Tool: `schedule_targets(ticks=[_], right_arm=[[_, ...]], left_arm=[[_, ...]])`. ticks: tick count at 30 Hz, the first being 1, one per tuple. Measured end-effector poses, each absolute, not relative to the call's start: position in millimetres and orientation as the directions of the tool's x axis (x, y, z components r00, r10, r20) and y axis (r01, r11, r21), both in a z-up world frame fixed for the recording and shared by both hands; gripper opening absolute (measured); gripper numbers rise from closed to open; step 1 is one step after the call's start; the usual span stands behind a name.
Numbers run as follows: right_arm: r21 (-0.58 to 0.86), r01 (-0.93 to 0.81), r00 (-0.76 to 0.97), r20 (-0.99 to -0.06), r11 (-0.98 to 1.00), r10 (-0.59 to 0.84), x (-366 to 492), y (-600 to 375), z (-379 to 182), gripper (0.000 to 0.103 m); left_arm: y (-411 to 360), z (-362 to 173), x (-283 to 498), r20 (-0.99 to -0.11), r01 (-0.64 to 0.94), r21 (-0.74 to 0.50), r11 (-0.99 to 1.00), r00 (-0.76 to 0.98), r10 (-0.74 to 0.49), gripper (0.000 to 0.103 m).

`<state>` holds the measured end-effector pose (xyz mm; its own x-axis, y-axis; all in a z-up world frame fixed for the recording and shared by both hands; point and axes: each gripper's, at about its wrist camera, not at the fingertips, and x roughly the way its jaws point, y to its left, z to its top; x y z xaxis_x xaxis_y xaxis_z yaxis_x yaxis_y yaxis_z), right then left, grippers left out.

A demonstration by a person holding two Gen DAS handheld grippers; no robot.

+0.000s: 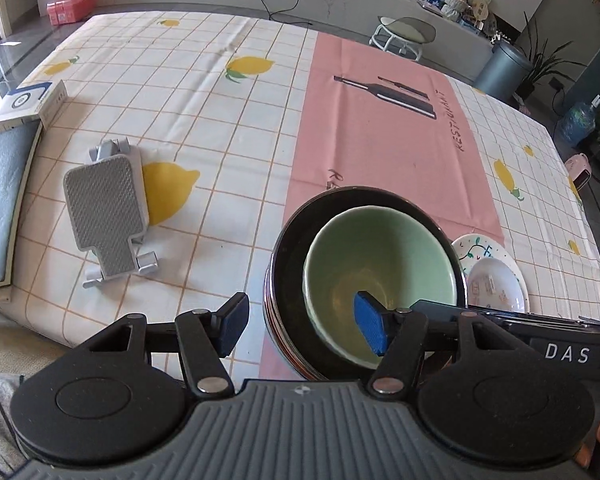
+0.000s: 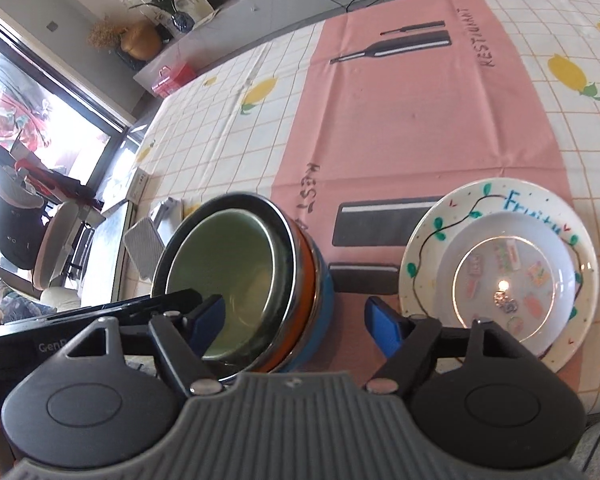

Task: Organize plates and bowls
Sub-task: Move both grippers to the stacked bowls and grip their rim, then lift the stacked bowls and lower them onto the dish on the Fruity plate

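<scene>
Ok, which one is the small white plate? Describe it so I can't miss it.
Find the pink runner down the lemon-print tablecloth. Near its close end, right of the stacked bowls, a vine-painted plate reads "Fruity". The small white plate sits on it, plain-rimmed, with little stickers in its centre.

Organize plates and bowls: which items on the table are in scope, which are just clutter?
In scope:
- pale green ceramic bowl, nested in the stack
- dark-rimmed stacked bowls with orange and blue sides
- small white dish resting on the plate
- white painted plate with vine pattern

Clutter:
- grey folding phone stand
- white and blue box
- pink case, off the table
</scene>
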<state>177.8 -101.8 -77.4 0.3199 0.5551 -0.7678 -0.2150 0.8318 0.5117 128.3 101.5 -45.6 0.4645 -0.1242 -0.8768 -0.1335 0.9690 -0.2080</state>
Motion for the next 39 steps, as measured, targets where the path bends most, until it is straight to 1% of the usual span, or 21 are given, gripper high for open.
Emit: schedule_targets(ticks=[3, 5, 11, 13, 16, 18, 20, 21, 22, 25, 29, 32, 39], right_arm=[[0.517, -0.202, 0.284, -0.782, 0.832, 0.555, 182.1, -92.6, -88.0, 0.061], [0.526, -0.187, 0.259, -0.788, 0.830, 0.558, 185.6, -88.8, -96.7, 0.055], [0.541, -0.147, 0.239, -0.793, 0.828, 0.561, 192.4, -85.7, -110.9, 0.056], [0.567, -0.114, 0.211, -0.789, 0.816, 0.577, 196.9, -85.3, -118.9, 0.056], [0.623, -0.071, 0.192, -0.758, 0.779, 0.624, 200.1, -87.0, -131.8, 0.059], [0.637, -0.067, 0.201, -0.746, 0.768, 0.635, 200.5, -87.9, -134.2, 0.060], [0.651, -0.047, 0.234, -0.730, 0.758, 0.642, 199.4, -91.3, -135.9, 0.059], [0.655, -0.046, 0.250, -0.723, 0.754, 0.644, 198.3, -92.4, -136.5, 0.059], [0.658, -0.054, 0.261, -0.717, 0.751, 0.646, 197.4, -92.7, -137.0, 0.058], [0.665, -0.064, 0.272, -0.706, 0.744, 0.654, 194.7, -94.6, -137.5, 0.057], [0.669, -0.061, 0.282, -0.701, 0.741, 0.655, 193.6, -94.8, -136.8, 0.056], [0.679, -0.044, 0.284, -0.695, 0.733, 0.661, 191.0, -99.3, -135.9, 0.056], [0.674, -0.079, 0.323, -0.679, 0.734, 0.659, 186.4, -114.5, -104.8, 0.056]], left_arm=[[106.8, -59.5, 132.6, -0.892, -0.173, -0.231, 0.957, 0.431, -0.138, 0.071], [112.8, -67.8, 134.7, -0.896, -0.208, -0.261, 0.943, 0.416, -0.156, 0.071], [124.9, -80.8, 134.9, -0.881, -0.278, -0.345, 0.896, 0.425, -0.208, 0.071], [130.4, -83.9, 135.1, -0.873, -0.311, -0.377, 0.872, 0.435, -0.222, 0.071], [139.0, -90.7, 134.8, -0.857, -0.347, -0.442, 0.827, 0.436, -0.275, 0.072], [141.3, -94.1, 134.4, -0.850, -0.367, -0.465, 0.806, 0.440, -0.290, 0.075], [141.3, -96.8, 134.3, -0.847, -0.378, -0.469, 0.799, 0.450, -0.284, 0.083], [141.3, -98.2, 134.7, -0.842, -0.381, -0.474, 0.794, 0.460, -0.282, 0.083], [141.3, -98.8, 134.8, -0.837, -0.381, -0.481, 0.789, 0.467, -0.285, 0.081], [140.0, -96.0, 134.6, -0.813, -0.355, -0.520, 0.777, 0.484, -0.323, 0.058], [129.2, -89.8, 131.7, -0.823, -0.328, -0.468, 0.820, 0.499, -0.271, 0.057], [124.3, -83.1, 128.2, -0.823, -0.305, -0.447, 0.841, 0.508, -0.254, 0.056], [108.9, -53.4, 126.8, -0.788, -0.236, -0.476, 0.847, 0.543, -0.291, 0.055]])
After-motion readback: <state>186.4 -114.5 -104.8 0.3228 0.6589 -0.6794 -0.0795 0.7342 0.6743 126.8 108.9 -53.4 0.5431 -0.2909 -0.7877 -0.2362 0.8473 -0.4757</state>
